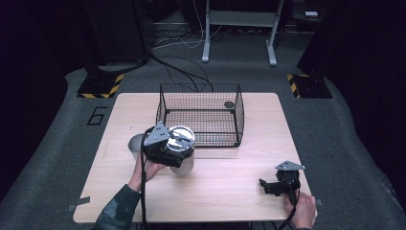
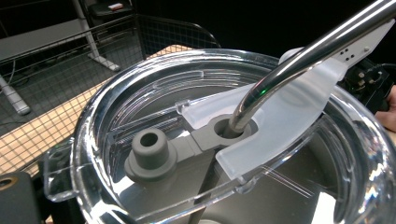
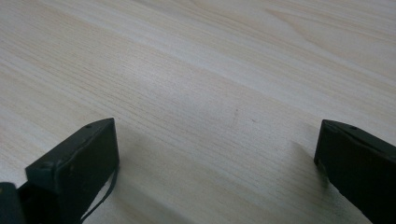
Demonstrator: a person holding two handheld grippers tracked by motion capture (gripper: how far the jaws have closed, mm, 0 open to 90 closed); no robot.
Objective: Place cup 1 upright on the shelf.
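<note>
A steel tumbler (image 1: 186, 160) with a clear lid (image 2: 116, 107) stands left of the table's middle. My left gripper (image 1: 176, 152) is around its top and seems shut on it. The lid sits very close in the left gripper view. A metal straw (image 2: 303, 56) passes through its frosted slider, beside a grey rubber plug (image 2: 149, 151). The lid hides most of the jaws; one dark jaw edge peeks out at the lower left. My right gripper (image 1: 263, 185) (image 3: 215, 154) rests on the wooden table (image 3: 196, 70) near the front right, open with bare wood between its jaws.
A black wire basket (image 1: 201, 115) stands at the back middle of the table (image 1: 249, 158), with a small dark round thing (image 1: 229, 104) inside its far right corner. A grey round cup (image 1: 135, 143) sits just left of the left gripper, partly hidden.
</note>
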